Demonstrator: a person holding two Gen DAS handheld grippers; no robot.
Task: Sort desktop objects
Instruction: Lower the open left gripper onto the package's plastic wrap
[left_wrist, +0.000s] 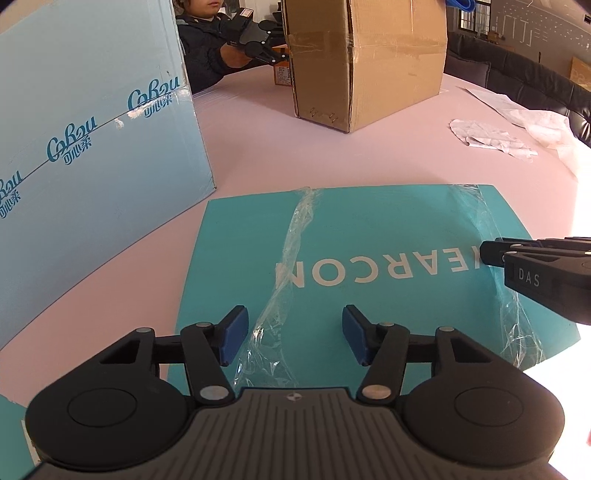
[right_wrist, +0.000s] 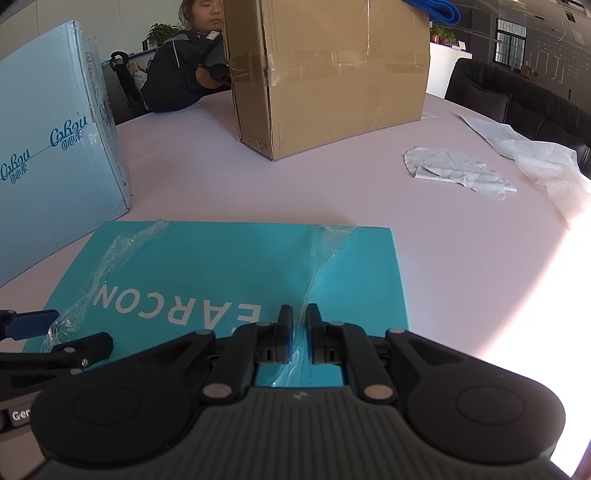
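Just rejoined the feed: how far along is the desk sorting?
Nothing looks sorted yet. In hand: the right gripper is nearly shut around a strip of clear tape on the teal box; the left gripper stands open over another strip. Left: the crumpled wipe, the white sheet, the light blue box and the cardboard box.

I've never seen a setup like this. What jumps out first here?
A flat teal box wrapped in loose clear plastic strips lies nearest on the pale pink table. Two black grippers hang over it: the left gripper open, the right gripper pinching a strip. Behind stand a brown cardboard box and a light blue carton.
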